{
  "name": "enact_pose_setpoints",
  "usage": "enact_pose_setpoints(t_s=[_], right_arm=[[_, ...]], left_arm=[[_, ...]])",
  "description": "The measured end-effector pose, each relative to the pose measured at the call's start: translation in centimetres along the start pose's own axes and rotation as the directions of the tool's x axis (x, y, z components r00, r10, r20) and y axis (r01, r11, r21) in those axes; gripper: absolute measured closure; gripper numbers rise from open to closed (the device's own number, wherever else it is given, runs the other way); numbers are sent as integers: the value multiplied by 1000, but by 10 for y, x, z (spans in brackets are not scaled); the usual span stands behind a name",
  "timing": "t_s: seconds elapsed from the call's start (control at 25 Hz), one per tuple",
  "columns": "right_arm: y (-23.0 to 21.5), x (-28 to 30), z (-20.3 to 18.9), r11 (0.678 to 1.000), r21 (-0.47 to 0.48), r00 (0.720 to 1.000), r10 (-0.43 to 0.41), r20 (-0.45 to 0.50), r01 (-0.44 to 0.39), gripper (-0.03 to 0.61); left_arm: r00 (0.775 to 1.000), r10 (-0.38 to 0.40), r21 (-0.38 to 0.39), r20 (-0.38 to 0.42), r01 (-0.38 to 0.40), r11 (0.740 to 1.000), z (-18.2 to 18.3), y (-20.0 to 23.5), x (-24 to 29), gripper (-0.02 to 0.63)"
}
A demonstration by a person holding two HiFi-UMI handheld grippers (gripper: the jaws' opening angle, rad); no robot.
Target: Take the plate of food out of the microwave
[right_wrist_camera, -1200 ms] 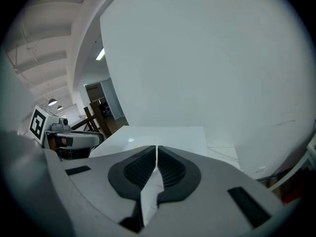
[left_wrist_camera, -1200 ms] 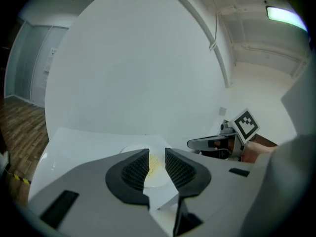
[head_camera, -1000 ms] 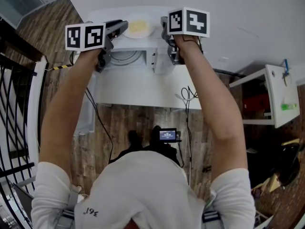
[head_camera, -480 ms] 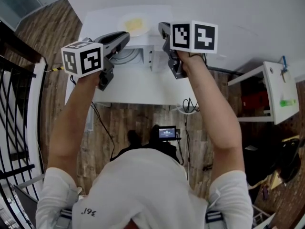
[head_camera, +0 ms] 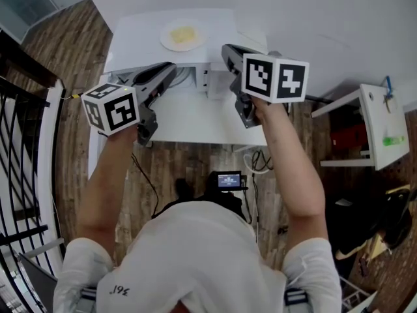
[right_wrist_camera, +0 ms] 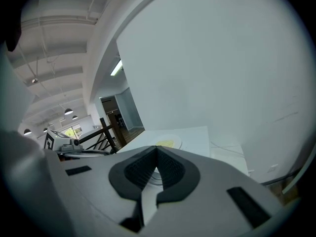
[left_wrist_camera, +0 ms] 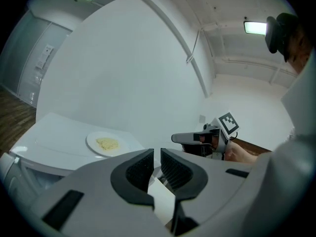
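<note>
A white plate [head_camera: 183, 35] of yellow food lies on the flat white top of the microwave [head_camera: 140, 38]; it shows too in the left gripper view [left_wrist_camera: 107, 143] and the right gripper view [right_wrist_camera: 168, 143]. The microwave's open cavity [head_camera: 179, 77] lies below that top, with nothing that I can see in it. My left gripper [head_camera: 171, 67] hangs in front of the cavity, short of the plate, its jaws [left_wrist_camera: 157, 152] a narrow gap apart with nothing between them. My right gripper [head_camera: 226, 49] is beside it at the right, shut and empty [right_wrist_camera: 156, 149].
A white table [head_camera: 189, 119] carries the microwave. Black railing [head_camera: 26, 142] runs along the left over the wood floor. A white shelf [head_camera: 381, 132] stands at the right. A small camera [head_camera: 228, 183] and cables lie on the floor below the table.
Both grippers have drawn back toward me, away from the plate on the microwave's top. The left jaws have narrowed. The plate has stayed where it was.
</note>
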State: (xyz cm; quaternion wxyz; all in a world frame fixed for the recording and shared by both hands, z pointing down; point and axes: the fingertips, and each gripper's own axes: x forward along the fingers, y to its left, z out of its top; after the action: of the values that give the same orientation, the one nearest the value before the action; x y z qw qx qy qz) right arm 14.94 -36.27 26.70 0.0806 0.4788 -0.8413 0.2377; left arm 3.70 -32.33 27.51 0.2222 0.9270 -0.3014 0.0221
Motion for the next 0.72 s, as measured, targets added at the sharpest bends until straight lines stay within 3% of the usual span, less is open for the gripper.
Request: enact_pose_setpoints(t_s=[0.72], right_arm=[[13, -43, -46, 998, 57, 997, 16, 75, -21, 577]], left_arm=[[1000, -10, -58, 27, 12, 998, -49, -25, -41, 565]])
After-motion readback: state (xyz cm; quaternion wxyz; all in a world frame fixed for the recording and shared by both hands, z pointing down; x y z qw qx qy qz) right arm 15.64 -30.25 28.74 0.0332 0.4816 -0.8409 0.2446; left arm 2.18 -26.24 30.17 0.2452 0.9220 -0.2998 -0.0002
